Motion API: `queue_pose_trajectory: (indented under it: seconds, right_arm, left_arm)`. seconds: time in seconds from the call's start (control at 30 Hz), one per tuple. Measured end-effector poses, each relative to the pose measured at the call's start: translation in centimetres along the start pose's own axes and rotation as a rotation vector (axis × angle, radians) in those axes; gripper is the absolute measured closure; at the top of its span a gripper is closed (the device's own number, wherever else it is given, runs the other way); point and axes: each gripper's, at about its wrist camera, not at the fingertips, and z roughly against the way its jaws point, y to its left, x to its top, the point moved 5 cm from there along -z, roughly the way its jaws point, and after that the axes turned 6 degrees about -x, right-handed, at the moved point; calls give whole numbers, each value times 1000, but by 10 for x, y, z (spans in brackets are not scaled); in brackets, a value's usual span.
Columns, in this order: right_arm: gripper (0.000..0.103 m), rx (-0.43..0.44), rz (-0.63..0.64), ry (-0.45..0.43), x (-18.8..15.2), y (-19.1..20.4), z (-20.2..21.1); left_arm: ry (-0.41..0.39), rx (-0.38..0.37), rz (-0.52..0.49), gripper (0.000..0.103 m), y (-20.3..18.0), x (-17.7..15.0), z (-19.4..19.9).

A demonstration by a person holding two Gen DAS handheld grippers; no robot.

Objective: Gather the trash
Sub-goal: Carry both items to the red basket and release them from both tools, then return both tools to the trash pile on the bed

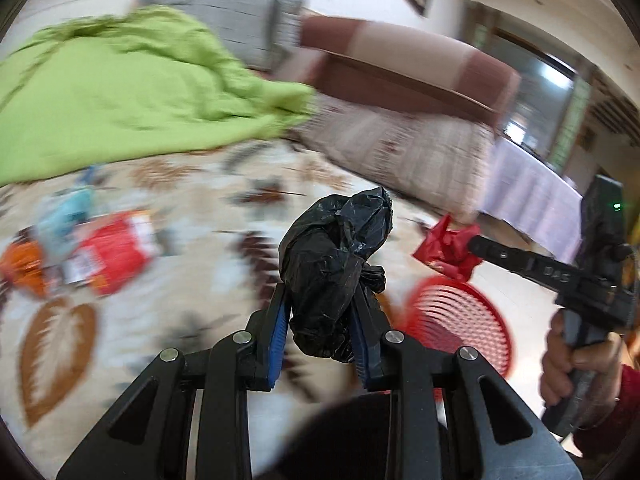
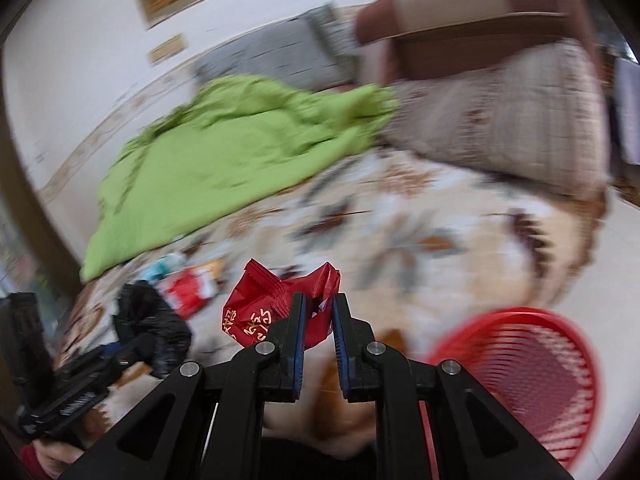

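The left gripper [image 1: 320, 312] pinches a black bag [image 1: 336, 264] and the right gripper [image 2: 319, 312] pinches a red wrapper [image 2: 276, 304]; both are held above the rug, near the red basket [image 2: 520, 368] but not yet over it. I judge the task approx. half done. Left: drop both in the basket, then fetch the packets [image 1: 108, 256] on the rug, beside the green cloth [image 1: 132, 92].
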Motion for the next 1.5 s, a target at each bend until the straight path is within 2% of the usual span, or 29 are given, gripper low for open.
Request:
queue_pose_trajectory:
  seconds: [0.13,0.27,0.3,0.37,0.47,0.6,0.67,0.83,1.03,1.23,1.37,1.5]
  right_arm:
    - [88,-101,-63,-14,0,-58,23]
    - [87,-169,-134,4,-12,-105,39]
    - [87,-182,-146,4,-15,-114,42]
    - [84,-198,-171,9,-20,-127,45]
    - [67,-210,-203,5,-23,-141,48]
    - [60,-239,-191,-23,-18,-145,55]
    - [59,-227,-189,-29,-16,-149,54]
    - [51,-134,-160,-21,-11,-116,40]
    - [50,-5,-8,18,-20,-31,10]
    - [47,93,110,58,-27,51,-25]
    - [43,141,179,93,-37,102,-51]
    - [43,187,214,184,-46,140,-80]
  left_arm:
    - [94,-114,-50,76,-59,3,-44]
    - [182,-187,-90,73,-106,-3,-82]
    - [200,-193,-108,69,-118,-6,-91]
    - [222,-195,-123,41,-130,-11,-99]
    - [223,-189,-127,39,-136,-14,-103]
    - [198,-150,-102,37,-119,-12,-93]
    - [166,-115,-78,34,-103,-8,-83]
    - [100,-6,-28,32,-59,-4,-51]
    - [24,138,5,29,2,-6,2]
    - [-43,364,42,26,80,-25,47]
    - [-74,443,137,26,130,-38,64]
    - [-83,502,195,26,171,-47,80]
